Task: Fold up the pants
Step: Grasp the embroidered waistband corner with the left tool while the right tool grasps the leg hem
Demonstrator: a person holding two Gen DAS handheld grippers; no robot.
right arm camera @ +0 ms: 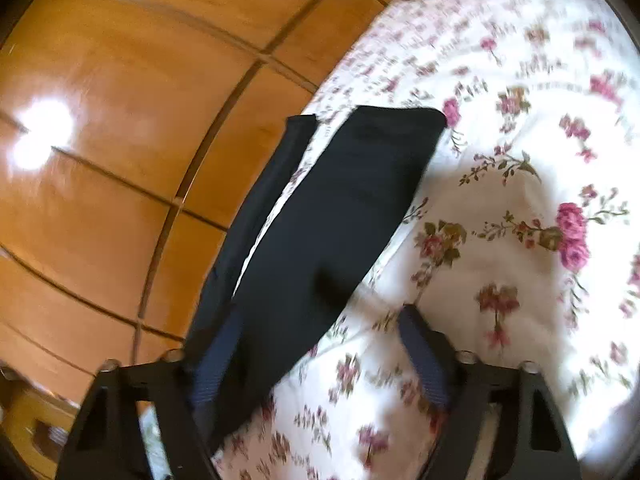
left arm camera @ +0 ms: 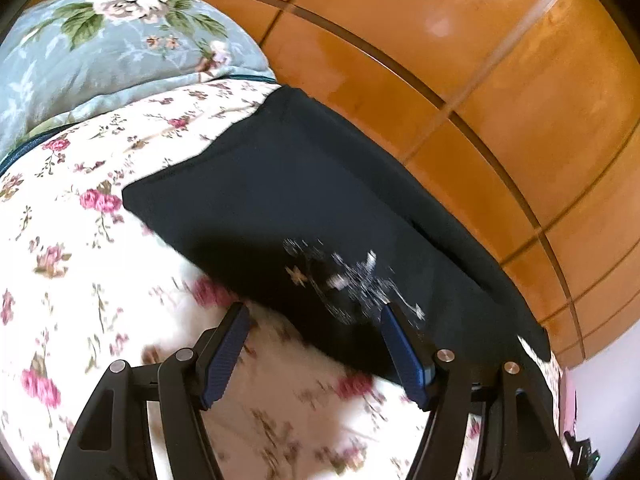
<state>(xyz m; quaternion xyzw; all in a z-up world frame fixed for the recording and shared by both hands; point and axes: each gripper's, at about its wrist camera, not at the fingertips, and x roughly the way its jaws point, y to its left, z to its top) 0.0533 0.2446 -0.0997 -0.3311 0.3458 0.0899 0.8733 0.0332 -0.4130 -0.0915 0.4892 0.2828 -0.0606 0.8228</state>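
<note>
Glossy orange tiled floor [left arm camera: 460, 60], floral bedsheet [right arm camera: 520, 240], maybe pillow [left arm camera: 100, 52].

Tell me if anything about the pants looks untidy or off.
In the right wrist view the dark pants lie along the bed edge; one narrow strip is split from the main panel, bedsheet showing between, so the layers aren't aligned.

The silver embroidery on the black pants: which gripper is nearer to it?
Left. The left gripper stands open with one fingertip right at the embroidery. The right gripper is open over plain pants fabric; no embroidery shows there.
</note>
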